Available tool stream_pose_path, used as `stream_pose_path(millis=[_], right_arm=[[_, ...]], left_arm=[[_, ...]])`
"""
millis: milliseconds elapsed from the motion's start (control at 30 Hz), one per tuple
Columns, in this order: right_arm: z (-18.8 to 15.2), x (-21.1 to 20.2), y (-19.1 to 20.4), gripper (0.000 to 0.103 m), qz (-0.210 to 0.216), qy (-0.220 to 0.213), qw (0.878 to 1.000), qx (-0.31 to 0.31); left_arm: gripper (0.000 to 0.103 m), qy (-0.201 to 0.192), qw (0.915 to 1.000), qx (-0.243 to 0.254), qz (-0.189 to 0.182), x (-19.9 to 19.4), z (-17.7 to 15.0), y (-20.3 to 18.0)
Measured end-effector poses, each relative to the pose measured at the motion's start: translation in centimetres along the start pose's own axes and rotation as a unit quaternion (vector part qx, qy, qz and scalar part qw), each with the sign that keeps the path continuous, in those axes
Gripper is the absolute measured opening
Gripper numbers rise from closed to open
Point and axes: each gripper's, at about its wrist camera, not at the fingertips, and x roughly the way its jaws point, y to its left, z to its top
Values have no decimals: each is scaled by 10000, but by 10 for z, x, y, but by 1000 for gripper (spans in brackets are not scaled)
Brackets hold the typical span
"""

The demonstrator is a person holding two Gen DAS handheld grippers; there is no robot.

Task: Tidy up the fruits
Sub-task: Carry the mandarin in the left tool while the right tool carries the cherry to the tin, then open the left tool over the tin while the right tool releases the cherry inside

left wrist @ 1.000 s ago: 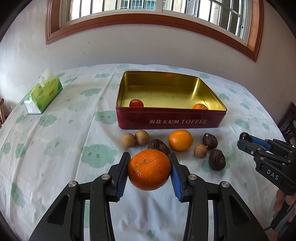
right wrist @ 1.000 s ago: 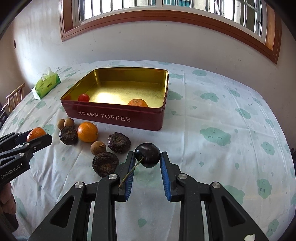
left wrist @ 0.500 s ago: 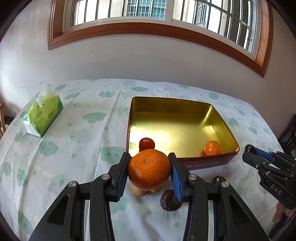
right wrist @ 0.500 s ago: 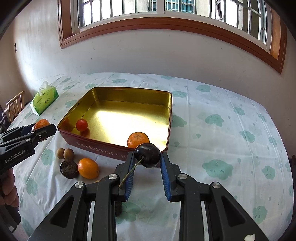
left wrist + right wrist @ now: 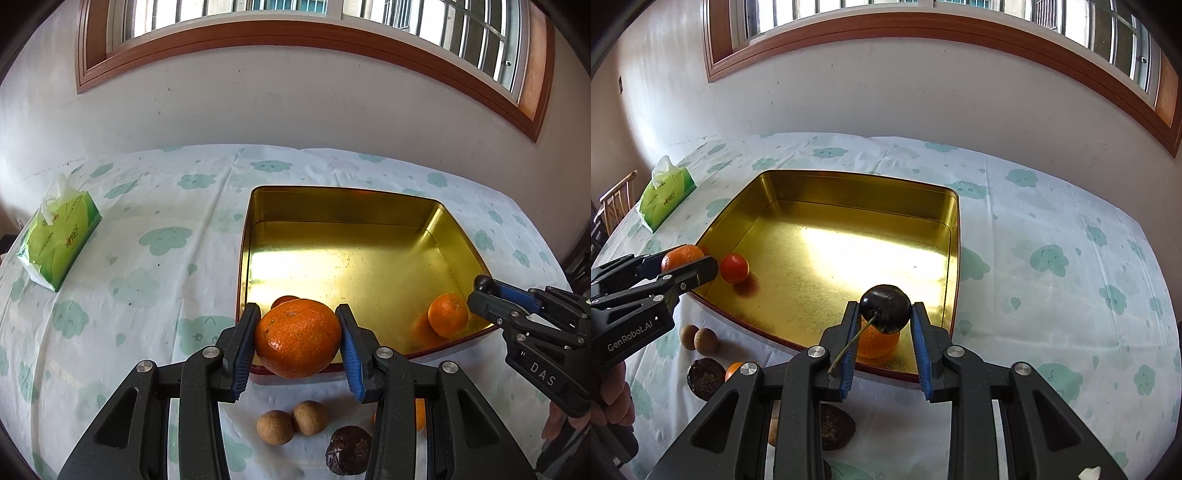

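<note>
My left gripper is shut on a large orange mandarin and holds it above the near left edge of the gold-lined red toffee tin. My right gripper is shut on a dark cherry with a stem, above the tin's near right corner. Inside the tin lie a small red tomato and a small mandarin. The left gripper with its mandarin also shows in the right wrist view. The right gripper shows in the left wrist view.
Loose on the cloud-print tablecloth in front of the tin: two brown longans, a dark wrinkled fruit, another orange, more dark fruits. A green tissue pack lies far left. A wooden chair stands beyond the table's left edge.
Both grippers have risen and moved forward over the tin's near edge, each still holding its fruit. The loose fruits now lie below and behind the fingertips.
</note>
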Motion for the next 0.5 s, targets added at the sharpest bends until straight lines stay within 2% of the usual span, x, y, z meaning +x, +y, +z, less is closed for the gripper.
stream_pose_path(millis=[500], right_arm=[[1,16,-2,26,56,140,9999,83]], left_arm=[[43,206,9997,56,104,20,1,-6]])
